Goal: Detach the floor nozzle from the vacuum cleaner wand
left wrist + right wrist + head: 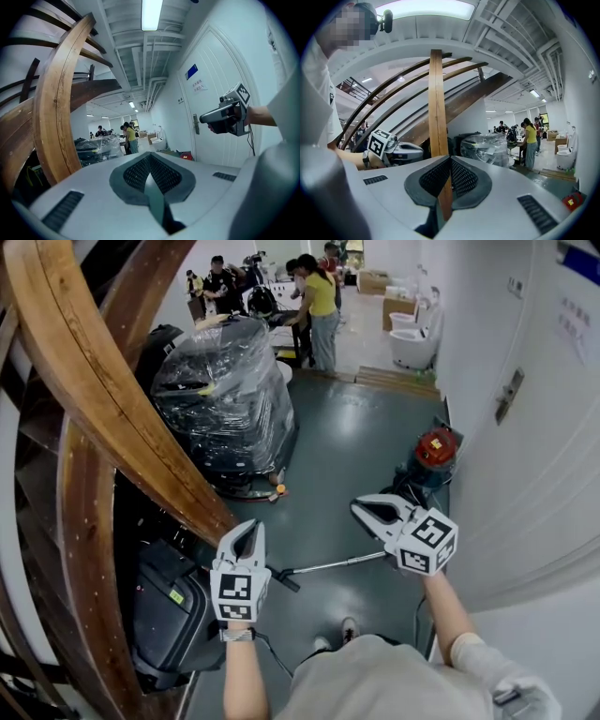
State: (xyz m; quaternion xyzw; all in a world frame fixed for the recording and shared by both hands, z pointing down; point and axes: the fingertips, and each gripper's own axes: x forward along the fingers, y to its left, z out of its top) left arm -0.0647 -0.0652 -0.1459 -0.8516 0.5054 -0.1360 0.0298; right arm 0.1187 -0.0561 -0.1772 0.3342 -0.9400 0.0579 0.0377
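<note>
The curved wooden beam fills the left side; behind it a dark machine sits sealed in plastic wrap, likely against dust; the red vacuum cleaner stands by the wall, its wand lying on the floor below both hands, nozzle end unclear; left gripper and right gripper hover above it, jaws together on nothing, likely poised to reach down

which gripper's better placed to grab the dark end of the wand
Left, probably: the left gripper shows right beside the wand's dark end; the right gripper is by its far end. Both shut, empty.
</note>
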